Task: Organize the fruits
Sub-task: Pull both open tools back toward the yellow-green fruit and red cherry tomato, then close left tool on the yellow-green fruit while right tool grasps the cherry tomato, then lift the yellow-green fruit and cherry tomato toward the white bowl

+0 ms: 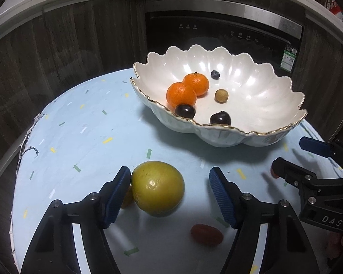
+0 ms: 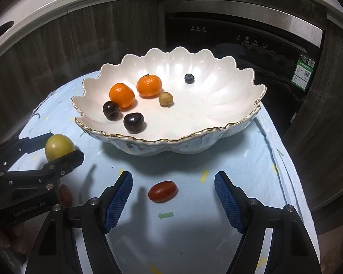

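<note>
Left gripper: spread wide around a round, glossy yellow-green citrus fruit sitting on the pale blue cloth-covered table, short of the bowl. Left pad touching or almost touching the fruit's side, right pad clearly apart, so nothing clamped yet. Looks firm, fairly heavy for its size, waxy and likely to roll or slip; best taken across the widest part, pads level, with moderate squeeze.

Right gripper: also released, holding nothing, straddling a small oblong red cherry tomato lying on the cloth between the pads, touching neither. Probably light, thin-skinned, easily crushed; better pinched gently across the short axis.

Inside the scalloped white ceramic bowl with gold rim, near the table's far side:
- two orange mandarins, close together
- two dark glossy cherries
- one small tan longan-like fruit
- one blueberry, alone toward the far wall

Outside the bowl: one yellow-green fruit, at least two red tomatoes counting across both views, and a small orange-yellow piece half hidden behind the left pad, kind unclear.
</note>
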`<act>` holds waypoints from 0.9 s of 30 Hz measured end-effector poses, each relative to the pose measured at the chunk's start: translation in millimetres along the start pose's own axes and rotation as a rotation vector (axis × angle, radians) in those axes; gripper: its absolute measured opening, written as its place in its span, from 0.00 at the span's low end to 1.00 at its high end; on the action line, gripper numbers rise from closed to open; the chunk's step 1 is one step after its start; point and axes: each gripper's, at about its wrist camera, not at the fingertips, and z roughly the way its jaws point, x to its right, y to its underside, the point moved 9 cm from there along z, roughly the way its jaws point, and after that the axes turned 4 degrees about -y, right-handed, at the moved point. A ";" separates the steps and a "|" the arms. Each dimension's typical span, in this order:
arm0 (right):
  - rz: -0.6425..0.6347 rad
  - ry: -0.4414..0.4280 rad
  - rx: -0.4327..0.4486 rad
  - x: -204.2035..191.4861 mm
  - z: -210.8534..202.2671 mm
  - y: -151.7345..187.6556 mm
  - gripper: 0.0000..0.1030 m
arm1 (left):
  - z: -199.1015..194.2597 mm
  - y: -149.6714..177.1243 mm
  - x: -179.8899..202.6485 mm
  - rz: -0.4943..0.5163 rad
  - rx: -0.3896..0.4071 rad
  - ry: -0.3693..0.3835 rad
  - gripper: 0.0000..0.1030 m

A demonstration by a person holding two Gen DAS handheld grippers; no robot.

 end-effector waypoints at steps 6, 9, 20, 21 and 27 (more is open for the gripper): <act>-0.009 -0.008 -0.017 -2.8 6.7 3.2 0.62 | 4.6 3.7 -2.0 0.019 -0.008 -0.023 0.61; -0.008 -0.018 -0.032 -3.7 10.5 6.8 0.53 | 6.2 3.5 -2.3 0.030 -0.011 -0.043 0.57; -0.015 -0.043 -0.062 -8.3 16.6 12.8 0.28 | 5.6 3.2 -6.8 0.014 -0.012 -0.058 0.46; -0.019 -0.041 -0.060 -8.7 16.3 12.7 0.28 | 5.3 3.2 -6.8 0.012 -0.013 -0.056 0.46; -0.007 -0.048 -0.056 -7.0 13.3 11.5 0.27 | 3.0 3.2 -5.6 -0.008 -0.027 -0.043 0.45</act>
